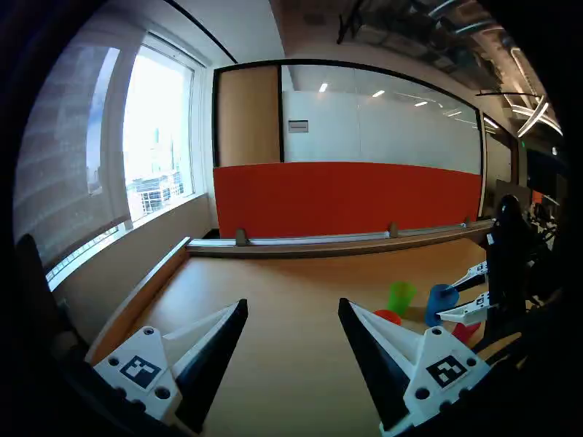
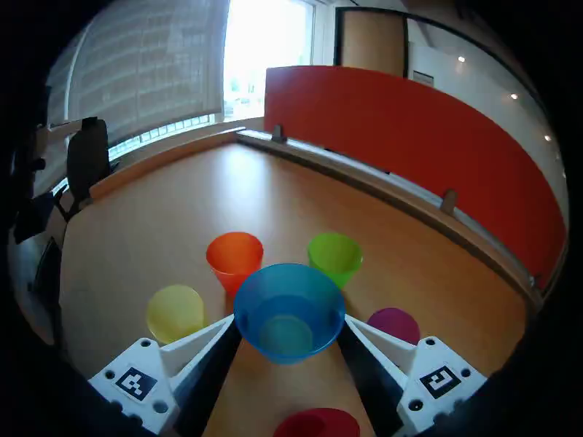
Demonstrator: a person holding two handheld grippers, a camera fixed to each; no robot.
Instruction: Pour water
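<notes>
My right gripper (image 2: 288,325) is shut on a blue cup (image 2: 289,312) that holds some water. Around it on the wooden table (image 2: 182,211) stand an orange cup (image 2: 234,258), a green cup (image 2: 334,256), a yellow cup (image 2: 175,313), a purple cup (image 2: 393,324) and, nearest, a red cup (image 2: 317,424). My left gripper (image 1: 291,306) hangs open over bare table with nothing between its fingers. Off to its right, the left gripper view shows the right gripper (image 1: 455,295) with the blue cup (image 1: 439,302), beside the green cup (image 1: 401,297) and the orange cup (image 1: 388,316).
A red partition (image 1: 342,197) with a metal rail closes the table's far edge. A window (image 1: 157,146) and a wooden ledge (image 1: 146,291) run along the left side. Dark chairs (image 2: 87,164) stand past the table's edge in the right gripper view.
</notes>
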